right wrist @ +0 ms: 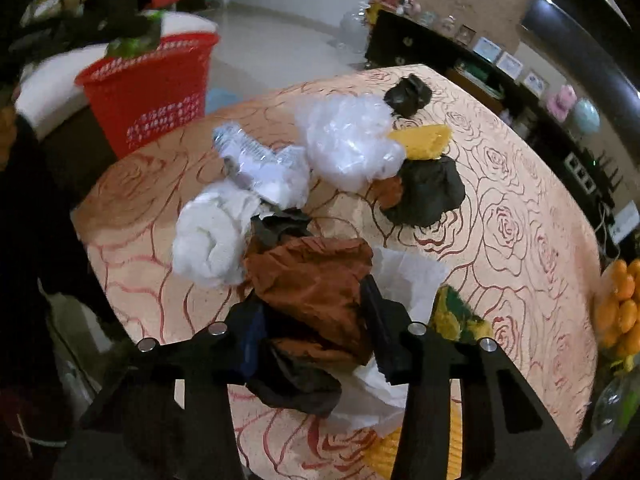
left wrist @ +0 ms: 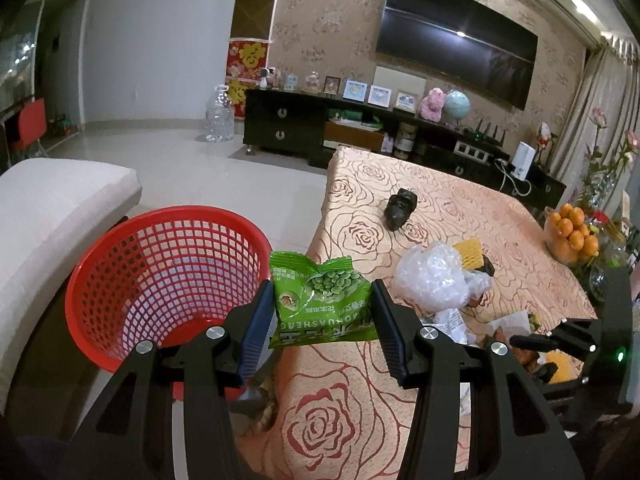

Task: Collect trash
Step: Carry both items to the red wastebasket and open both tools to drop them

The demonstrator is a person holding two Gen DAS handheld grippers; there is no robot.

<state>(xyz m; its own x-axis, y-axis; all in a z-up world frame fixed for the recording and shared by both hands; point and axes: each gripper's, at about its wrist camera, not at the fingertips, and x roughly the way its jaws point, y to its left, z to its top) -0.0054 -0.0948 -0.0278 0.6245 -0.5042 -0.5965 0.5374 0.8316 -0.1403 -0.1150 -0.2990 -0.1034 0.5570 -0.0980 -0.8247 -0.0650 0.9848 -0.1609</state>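
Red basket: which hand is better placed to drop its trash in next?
Left. The left gripper holds the green snack packet right beside the red basket; the right gripper is over the table's pile.

The red basket (right wrist: 150,92) at the table's far left corner is smeared by motion blur in the right wrist view, its rim partly covered by a dark blurred shape. A white sheet (right wrist: 404,280) lies mostly under the brown wrapper (right wrist: 316,280). The bowl of oranges (right wrist: 620,304) is cut by the right edge.
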